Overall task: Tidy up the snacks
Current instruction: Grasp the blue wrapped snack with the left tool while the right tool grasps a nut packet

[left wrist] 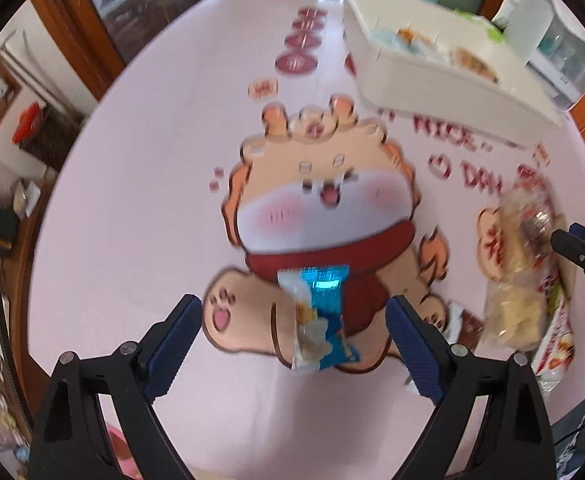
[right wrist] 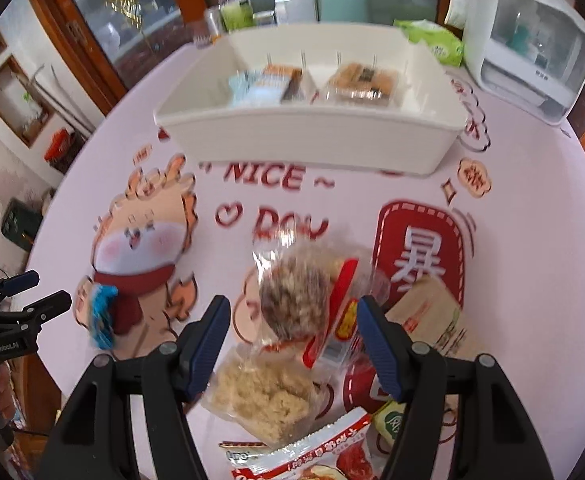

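blue-wrapped snack (left wrist: pixel 324 316) lies on the counter (left wrist: pixel 140 208) between the spread fingers of the left gripper (left wrist: pixel 294 330), pointing steeply down; right gripper (right wrist: pixel 292 340), half spread, straddles the clear rice-cake packet (right wrist: pixel 304 304), no contact

We count one white bin (right wrist: pixel 308 136), one blue snack packet (left wrist: pixel 324 316), two clear packs of crisped rice (right wrist: pixel 264 396), one tan packet (right wrist: pixel 432 312), and two claws (right wrist: pixel 288 344).

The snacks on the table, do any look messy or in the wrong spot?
Yes. The blue snack packet lies alone on the tablecloth, and a heap of clear and red packets overlaps untidily, while the white bin already holds tidy snacks.
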Action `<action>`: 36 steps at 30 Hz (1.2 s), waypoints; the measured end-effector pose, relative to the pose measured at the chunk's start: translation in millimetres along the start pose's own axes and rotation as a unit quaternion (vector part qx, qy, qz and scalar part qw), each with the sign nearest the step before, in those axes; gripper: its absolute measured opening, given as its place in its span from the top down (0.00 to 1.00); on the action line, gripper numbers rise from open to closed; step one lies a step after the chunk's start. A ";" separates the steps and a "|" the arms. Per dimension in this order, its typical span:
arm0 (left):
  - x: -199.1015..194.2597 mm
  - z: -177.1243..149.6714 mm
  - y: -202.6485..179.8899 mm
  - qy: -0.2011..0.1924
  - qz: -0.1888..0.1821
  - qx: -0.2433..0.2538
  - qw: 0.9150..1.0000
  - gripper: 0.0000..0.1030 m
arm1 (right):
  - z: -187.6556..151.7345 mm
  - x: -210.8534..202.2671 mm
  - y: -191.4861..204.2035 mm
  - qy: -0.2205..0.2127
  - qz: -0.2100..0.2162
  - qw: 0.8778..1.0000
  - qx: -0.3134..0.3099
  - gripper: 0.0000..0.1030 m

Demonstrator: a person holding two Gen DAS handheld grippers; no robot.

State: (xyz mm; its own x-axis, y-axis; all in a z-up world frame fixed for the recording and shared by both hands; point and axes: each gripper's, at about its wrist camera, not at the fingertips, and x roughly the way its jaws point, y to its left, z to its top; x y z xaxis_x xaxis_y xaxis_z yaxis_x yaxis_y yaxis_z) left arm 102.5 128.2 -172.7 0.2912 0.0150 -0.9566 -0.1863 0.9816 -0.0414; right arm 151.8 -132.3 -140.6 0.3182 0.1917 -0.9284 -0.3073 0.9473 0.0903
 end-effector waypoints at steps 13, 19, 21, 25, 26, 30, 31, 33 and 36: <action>48.2 -15.0 -0.2 0.030 0.007 -0.025 0.999 0.27 | -8.1 28.3 16.1 -0.002 -0.047 0.998 -0.031 0.42; 54.1 -17.6 2.3 0.022 0.001 -0.023 0.999 0.71 | -11.6 27.3 15.6 -0.012 -0.043 0.999 -0.030 0.56; 53.6 -16.9 2.2 0.023 -0.002 -0.021 1.000 0.72 | -12.7 27.1 15.3 -0.014 -0.040 0.999 -0.027 0.56; 51.5 -17.2 0.1 0.016 0.005 -0.018 1.000 0.72 | -15.2 25.9 15.8 -0.015 -0.032 0.999 -0.023 0.56; 49.5 -17.2 -0.7 0.014 0.004 -0.018 1.000 0.73 | -15.9 25.3 16.1 -0.015 -0.029 0.999 -0.022 0.56; 37.7 -14.5 -8.5 0.001 0.003 -0.014 1.000 0.73 | -18.2 20.3 18.4 -0.018 -0.018 0.999 -0.022 0.56; 34.7 -13.3 -12.9 -0.002 0.003 -0.013 1.000 0.73 | -18.3 18.0 19.2 -0.020 -0.014 0.999 -0.022 0.56; 26.1 -9.6 -18.4 -0.010 -0.002 -0.010 1.000 0.73 | -18.5 13.9 20.3 -0.023 -0.009 0.999 -0.022 0.56; 12.4 -9.1 -22.3 -0.018 -0.011 -0.006 1.000 0.73 | -18.7 7.2 21.9 -0.028 0.000 0.999 -0.022 0.56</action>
State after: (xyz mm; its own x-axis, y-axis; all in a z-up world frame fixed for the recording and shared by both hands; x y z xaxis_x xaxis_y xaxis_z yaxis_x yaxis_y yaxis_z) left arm 101.7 104.8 -186.2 0.3285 0.0008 -0.9445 -0.1901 0.9796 -0.0652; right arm 130.5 -115.0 -152.0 0.3673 0.2059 -0.9070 -0.3450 0.9358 0.0727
